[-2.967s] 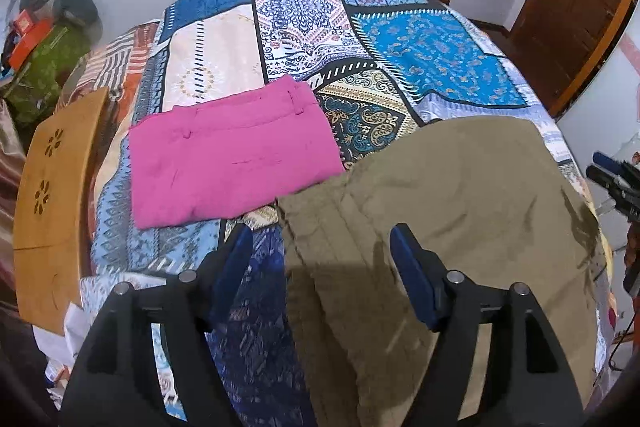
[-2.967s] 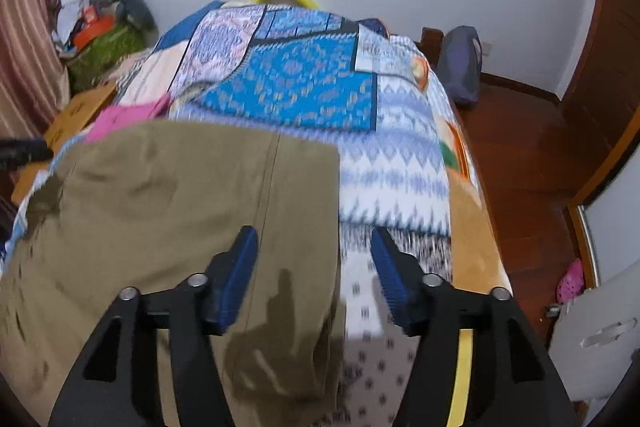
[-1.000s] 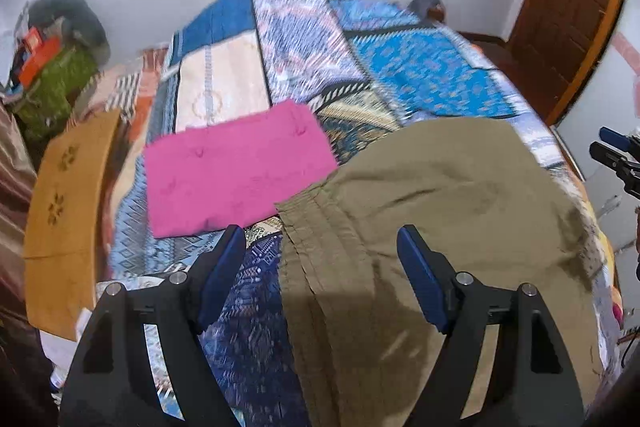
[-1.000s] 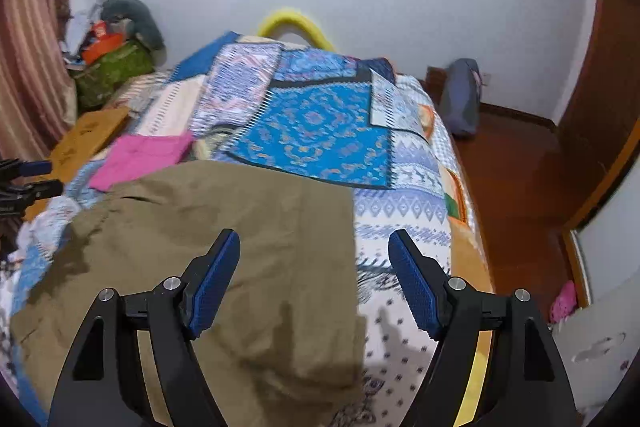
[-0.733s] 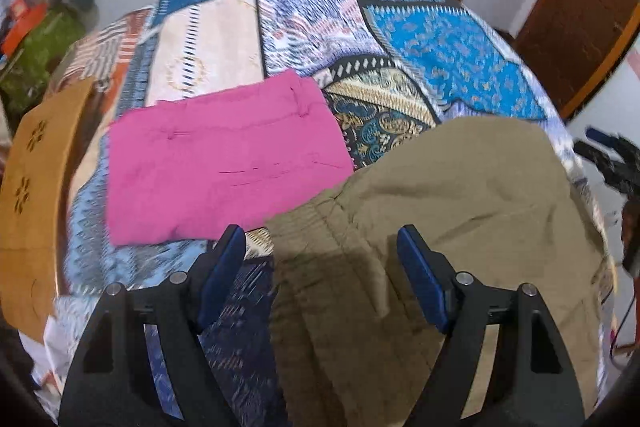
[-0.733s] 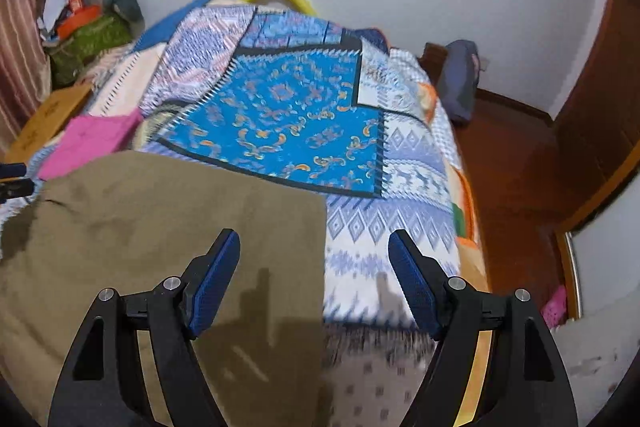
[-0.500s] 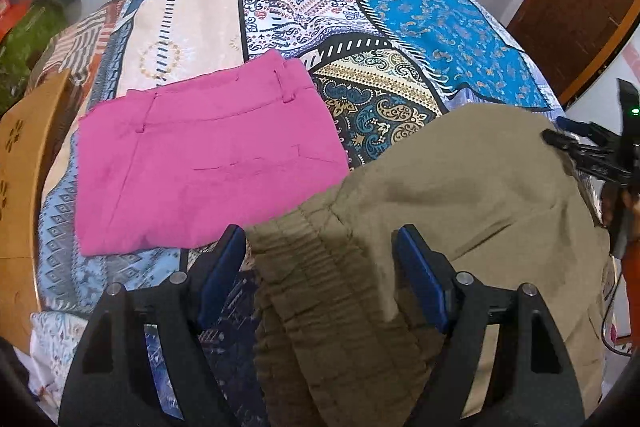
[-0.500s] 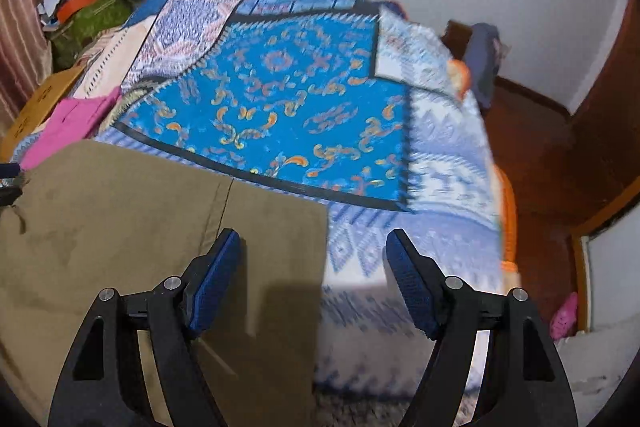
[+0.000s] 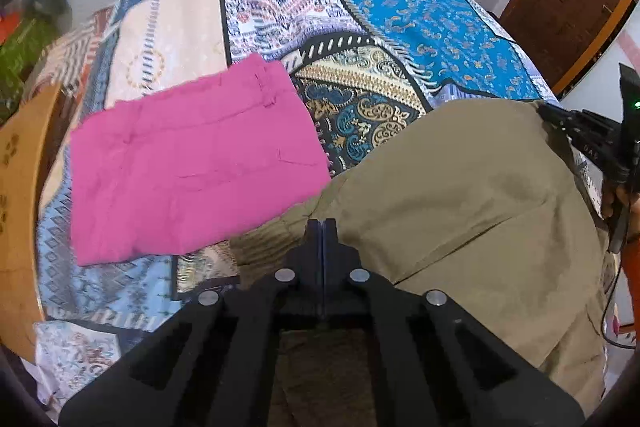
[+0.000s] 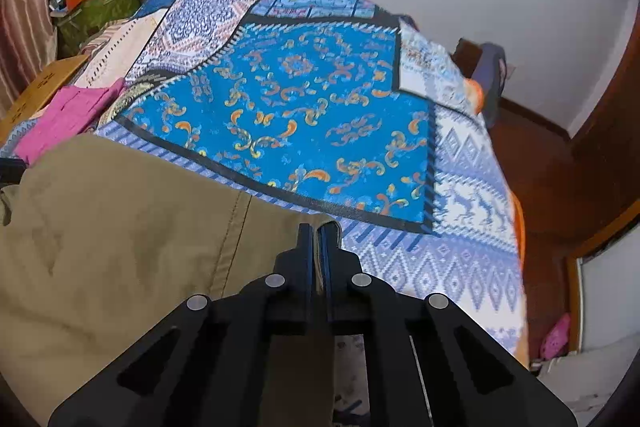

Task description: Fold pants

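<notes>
The olive pants lie spread across the near part of the bed, over its patchwork cover. The left gripper is clenched on the gathered waistband at the pants' left edge, its 2 fingers pressed together with fabric pinched between them. The right gripper is likewise clenched, grasping the far right corner of the pants, cloth visible between its fingers. A crease runs diagonally across the pants between the 2 held points. The pink shorts lie flat just beside the waistband, their near corner touching or overlapping it. A wooden board stands at the bed's left side.
</notes>
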`<state>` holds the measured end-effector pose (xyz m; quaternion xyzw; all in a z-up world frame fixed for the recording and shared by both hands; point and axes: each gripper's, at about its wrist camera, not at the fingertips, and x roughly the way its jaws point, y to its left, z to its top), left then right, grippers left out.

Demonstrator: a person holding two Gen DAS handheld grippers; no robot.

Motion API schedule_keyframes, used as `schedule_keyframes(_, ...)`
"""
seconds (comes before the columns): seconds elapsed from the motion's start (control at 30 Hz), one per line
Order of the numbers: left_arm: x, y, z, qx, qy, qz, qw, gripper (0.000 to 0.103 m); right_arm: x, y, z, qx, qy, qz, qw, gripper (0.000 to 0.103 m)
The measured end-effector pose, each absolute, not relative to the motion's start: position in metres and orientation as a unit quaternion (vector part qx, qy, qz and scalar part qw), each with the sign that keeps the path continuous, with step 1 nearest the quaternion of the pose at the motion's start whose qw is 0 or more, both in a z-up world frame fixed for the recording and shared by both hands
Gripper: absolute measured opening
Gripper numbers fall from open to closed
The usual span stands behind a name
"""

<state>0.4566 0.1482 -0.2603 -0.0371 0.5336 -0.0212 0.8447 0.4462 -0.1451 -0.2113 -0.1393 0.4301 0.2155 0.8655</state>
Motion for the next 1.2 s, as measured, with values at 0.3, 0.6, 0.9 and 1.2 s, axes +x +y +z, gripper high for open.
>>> schedule_keyframes(0.3,0.461,0.176,-0.261,-0.085,0.551,-0.006,0.830,0.081,0.448,-0.147,-0.197,-0.121,0.421,0.219,0.872,0.003)
schedule_keyframes(0.6,0.478,0.177,-0.293,-0.123,0.581,-0.039,0.804,0.059,0.449,-0.148,-0.200,-0.118,0.416,0.220,0.874,0.003)
schedule_keyframes(0.9,0.462,0.167,-0.254,-0.060,0.533,-0.010,0.844,0.047,0.444,-0.153,-0.184,-0.102,0.402,0.222,0.883,0.003)
schedule_keyframes(1.2,0.433,0.153,-0.170,-0.014,0.443,-0.014,0.896,0.046,0.424,-0.174,-0.131,-0.069,0.367,0.215,0.902,0.003)
